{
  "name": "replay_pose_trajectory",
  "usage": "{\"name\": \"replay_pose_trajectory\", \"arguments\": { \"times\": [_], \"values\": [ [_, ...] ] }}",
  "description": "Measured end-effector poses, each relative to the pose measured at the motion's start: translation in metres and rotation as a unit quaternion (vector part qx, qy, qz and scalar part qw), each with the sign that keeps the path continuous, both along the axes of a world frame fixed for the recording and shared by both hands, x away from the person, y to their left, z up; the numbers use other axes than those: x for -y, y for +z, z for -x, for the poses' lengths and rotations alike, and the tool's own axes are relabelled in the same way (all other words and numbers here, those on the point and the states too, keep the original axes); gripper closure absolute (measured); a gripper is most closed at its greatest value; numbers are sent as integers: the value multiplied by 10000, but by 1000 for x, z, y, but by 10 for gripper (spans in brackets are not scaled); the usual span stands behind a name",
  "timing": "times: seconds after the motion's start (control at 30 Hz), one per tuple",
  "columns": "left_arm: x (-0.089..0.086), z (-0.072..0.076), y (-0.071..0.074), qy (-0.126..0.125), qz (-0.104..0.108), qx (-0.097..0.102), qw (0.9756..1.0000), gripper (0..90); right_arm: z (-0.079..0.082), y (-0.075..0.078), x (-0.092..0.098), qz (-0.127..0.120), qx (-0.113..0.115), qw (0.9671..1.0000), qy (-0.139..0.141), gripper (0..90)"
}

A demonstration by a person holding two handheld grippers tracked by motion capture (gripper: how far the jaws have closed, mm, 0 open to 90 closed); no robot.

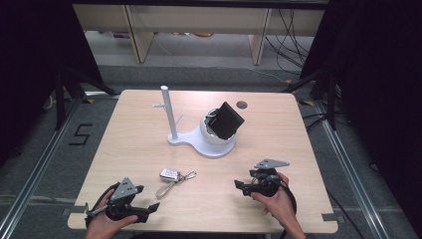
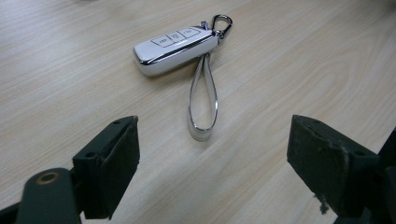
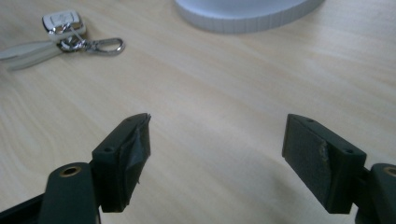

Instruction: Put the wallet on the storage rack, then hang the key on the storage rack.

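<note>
While both grippers rest low at the near edge of the table (image 1: 124, 129), we record the scene from left to right.

Left gripper (image 1: 155, 206): at 7 o'clock on the table, jaws released and wide apart, nothing between them.

Key fob (image 1: 169, 174): white with a chrome edge, lying flat on bare wood near table centre, toward 6 o'clock. From the left gripper it lies at about 1 o'clock, near. In the left gripper view the key fob (image 2: 175, 49) sits ahead of the jaws, slightly left of their centre line.

Long axis: in the left gripper view the fob body runs roughly 8 to 2 o'clock, almost crosswise to the jaw line.

Strap loop (image 2: 203, 105): hangs back from the clasp (image 2: 221, 22) toward the jaws; its end is the part closest to them, apart from both pads.

Nearer hand: we judge the left, which also faces the fob.

Stand (image 1: 209, 142): white, with a post, at 12 o'clock of the fob, carrying a black wallet (image 1: 228, 120).

Right gripper (image 1: 238, 185): at 5 o'clock on the table, jaws released, empty; the fob lies at its 9 to 10 o'clock, well apart.
</note>
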State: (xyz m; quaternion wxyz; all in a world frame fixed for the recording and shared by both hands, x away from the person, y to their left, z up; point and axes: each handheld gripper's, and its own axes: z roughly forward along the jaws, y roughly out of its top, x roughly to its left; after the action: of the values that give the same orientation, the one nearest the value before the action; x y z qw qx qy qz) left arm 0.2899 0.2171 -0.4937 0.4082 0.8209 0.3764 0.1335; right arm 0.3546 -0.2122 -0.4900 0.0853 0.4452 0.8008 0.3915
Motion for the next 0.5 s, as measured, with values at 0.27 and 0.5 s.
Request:
{"name": "replay_pose_trajectory", "arguments": {
  "times": [0.27, 0.5],
  "values": [
    [0, 1, 1, 6, -40, 48, 10000, 168, 18, -4, 1, 66, -8, 9998, 166, 239],
    [4, -2, 5, -100, -27, 48, 9999, 169, 28, -8, 3, 4, -220, 9998, 10, 238]
  ]
}}
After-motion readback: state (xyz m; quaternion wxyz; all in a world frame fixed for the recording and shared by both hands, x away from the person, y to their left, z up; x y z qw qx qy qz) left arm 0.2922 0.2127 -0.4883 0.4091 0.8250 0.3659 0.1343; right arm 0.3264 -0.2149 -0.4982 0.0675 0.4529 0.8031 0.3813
